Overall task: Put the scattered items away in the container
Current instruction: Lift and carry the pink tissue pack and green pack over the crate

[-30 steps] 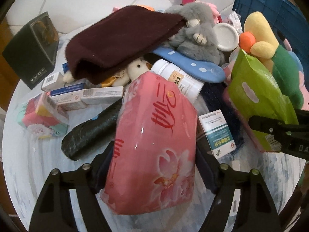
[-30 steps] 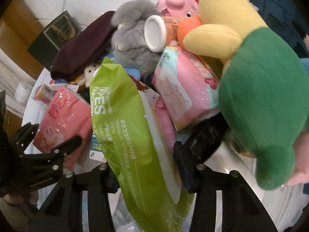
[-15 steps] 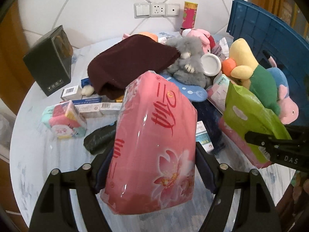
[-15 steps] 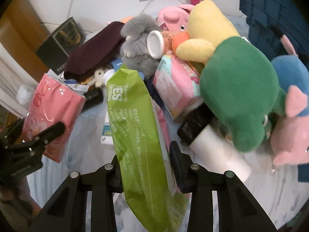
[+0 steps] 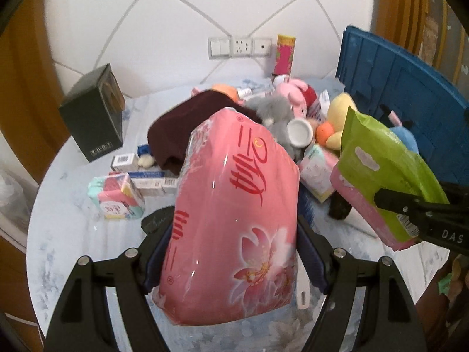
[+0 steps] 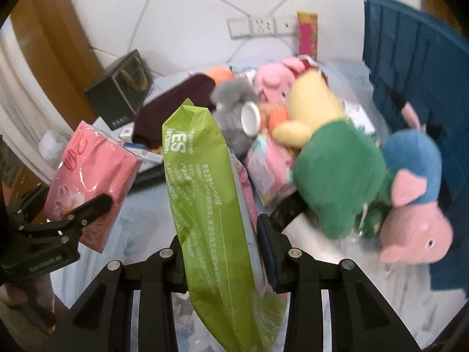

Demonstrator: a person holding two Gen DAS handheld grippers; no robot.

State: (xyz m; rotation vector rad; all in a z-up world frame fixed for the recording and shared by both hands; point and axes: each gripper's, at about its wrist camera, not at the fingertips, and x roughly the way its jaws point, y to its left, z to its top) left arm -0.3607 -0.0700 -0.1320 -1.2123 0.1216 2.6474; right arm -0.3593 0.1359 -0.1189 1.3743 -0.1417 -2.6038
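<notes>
Our left gripper (image 5: 234,252) pinches the pink tissue pack (image 5: 234,220); our right gripper (image 6: 222,249) pinches the green wipes pack (image 6: 211,205); we should carry both clear of the pile toward the blue crate (image 5: 410,88) at two o'clock.

My right hand-held gripper (image 6: 222,243) is clamped on a green wipes pack (image 6: 211,205), lifted above the worktop (image 6: 146,211). To my left, my left hand-held gripper (image 6: 67,220) grips a pink tissue pack (image 6: 91,173). Ahead lie plush toys: a green-and-yellow one (image 6: 331,164), a pink pig (image 6: 416,226), beside the blue crate (image 6: 410,67).

blue crate (image 6: 410,67) cut off right, plush toys (image 6: 337,170) blurred
</notes>
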